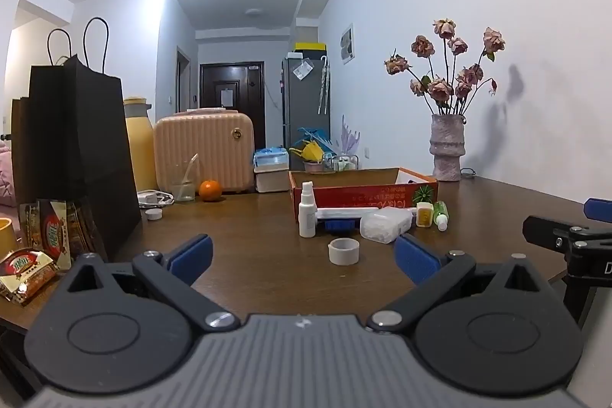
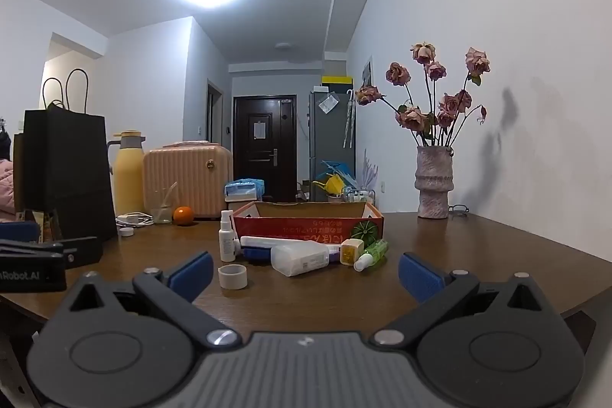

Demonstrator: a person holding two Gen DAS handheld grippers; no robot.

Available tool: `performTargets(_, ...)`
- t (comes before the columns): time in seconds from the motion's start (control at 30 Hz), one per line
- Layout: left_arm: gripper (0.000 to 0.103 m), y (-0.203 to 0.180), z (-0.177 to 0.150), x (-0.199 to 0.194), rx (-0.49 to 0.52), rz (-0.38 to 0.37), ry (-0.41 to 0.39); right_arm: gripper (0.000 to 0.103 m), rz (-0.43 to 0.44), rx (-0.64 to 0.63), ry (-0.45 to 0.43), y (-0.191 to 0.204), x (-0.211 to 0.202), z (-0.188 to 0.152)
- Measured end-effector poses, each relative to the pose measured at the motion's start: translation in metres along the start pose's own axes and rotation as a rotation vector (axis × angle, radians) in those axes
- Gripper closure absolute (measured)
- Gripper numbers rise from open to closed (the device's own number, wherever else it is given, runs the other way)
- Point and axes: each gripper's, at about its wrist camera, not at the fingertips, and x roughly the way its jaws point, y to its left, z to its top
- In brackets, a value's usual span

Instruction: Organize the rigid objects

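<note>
- Both tools are ready: the left gripper [image 1: 302, 259] and the right gripper [image 2: 306, 274] have their jaws spread fully, with nothing between the pads.
- The loose items lie in a cluster on the table [image 2: 478, 255], just in front of the red cardboard box [image 2: 306, 230], which looks like the intended container.
- From your left: an upright white spray bottle [image 2: 228, 238], a white tape roll [image 2: 232, 276] nearest you, a clear plastic case [image 2: 300, 259], a small yellow box [image 2: 351, 251] and a green bottle [image 2: 373, 253] lying on its side.
- The tape roll sits ahead of the left gripper, slightly right of its centreline; in the right wrist view it lies towards the left finger. The left hand appears to have the straighter approach.
- The green bottle's long axis runs diagonally, cap towards you. It lies ahead of the right gripper, right of the cluster; assign it to that hand.
- Approach the tape roll forward and slightly downward.
</note>
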Motion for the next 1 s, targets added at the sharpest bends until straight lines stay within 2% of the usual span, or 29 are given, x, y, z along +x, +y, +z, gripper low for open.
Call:
performTargets(0.03, 0.0, -0.005, 0.003, 0.001, 0.025, 0.0, 0.008, 0.0, -0.001, 0.001, 0.002, 0.0, 0.0, 0.0)
performTargets(1.0, 0.0, 0.0, 0.001, 0.003, 0.008, -0.013, 0.006, 0.0, -0.013, 0.007, 0.021, -0.001, 0.003, 0.001)
